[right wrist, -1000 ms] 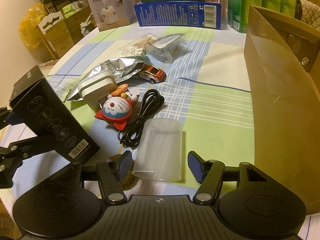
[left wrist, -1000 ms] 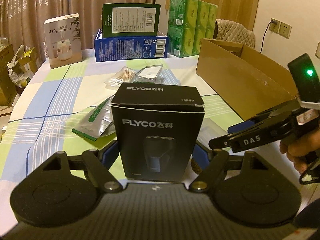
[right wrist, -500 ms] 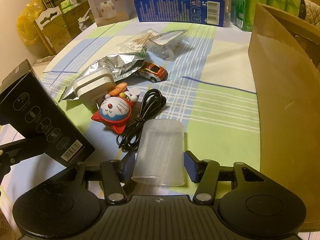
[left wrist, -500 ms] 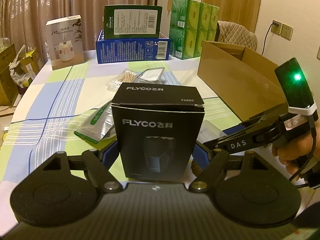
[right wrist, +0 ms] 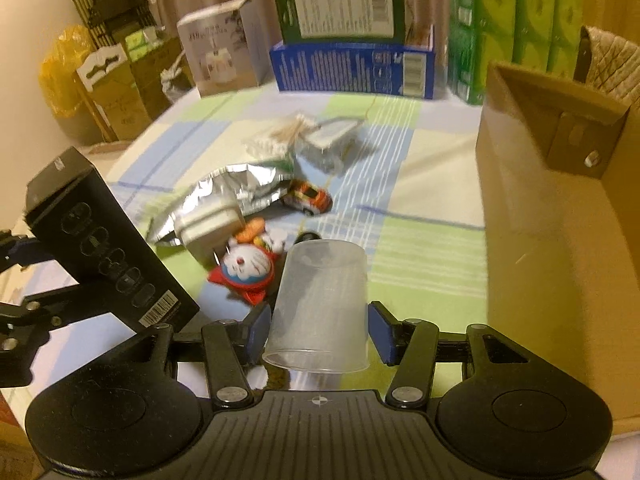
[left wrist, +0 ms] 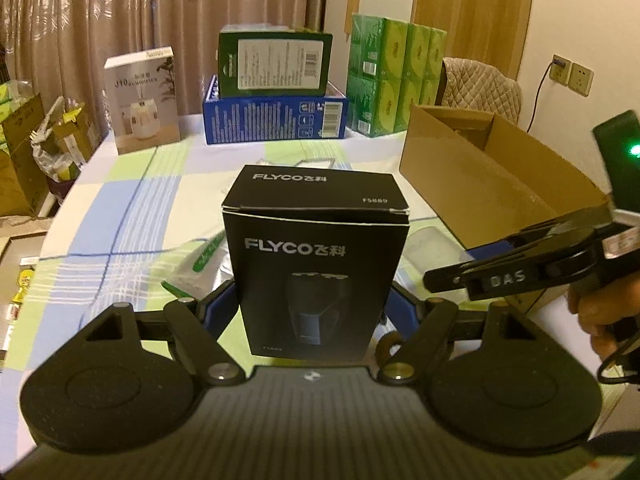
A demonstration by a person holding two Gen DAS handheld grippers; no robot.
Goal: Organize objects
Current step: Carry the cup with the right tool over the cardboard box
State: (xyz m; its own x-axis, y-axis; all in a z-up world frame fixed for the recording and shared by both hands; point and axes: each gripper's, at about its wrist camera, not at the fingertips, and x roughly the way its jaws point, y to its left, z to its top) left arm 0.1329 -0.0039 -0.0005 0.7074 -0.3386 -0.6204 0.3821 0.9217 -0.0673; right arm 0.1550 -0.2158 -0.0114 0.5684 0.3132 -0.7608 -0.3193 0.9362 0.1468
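Both grippers loaded, next move by my guess is a drop into the cardboard box (right wrist: 560, 216), which stands open on the worktop (right wrist: 420, 248) to the right of both grippers; this side-of-box relation decides the move. Right gripper (right wrist: 316, 328) is the nearer one: the box wall is just beside it in the right wrist view, while the left gripper (left wrist: 312, 312) has the right one between it and the box. Right jaws at a middling width, pads pressed on both sides of a clear plastic cup (right wrist: 320, 304); cup held upside down, rim toward the camera, closed base pointing away, long axis roughly along the fingers, clear of the worktop. Left jaws fairly wide, clamped on the lower sides of a black shaver box (left wrist: 316, 264), upright, long axis vertical, lid flap on top, bottom off the worktop as far as visible. Both grippers pitched down toward the worktop, right one steeper; a hand (left wrist: 604, 312) grips the right gripper's handle at the edge of the left wrist view. Loose things remaining on the worktop: cat toy (right wrist: 248, 268), toy car (right wrist: 308, 198), foil bag (right wrist: 236, 184), cotton swabs (right wrist: 280, 136). Risk as I judge it: cup is thin and slick, could slip or squash.
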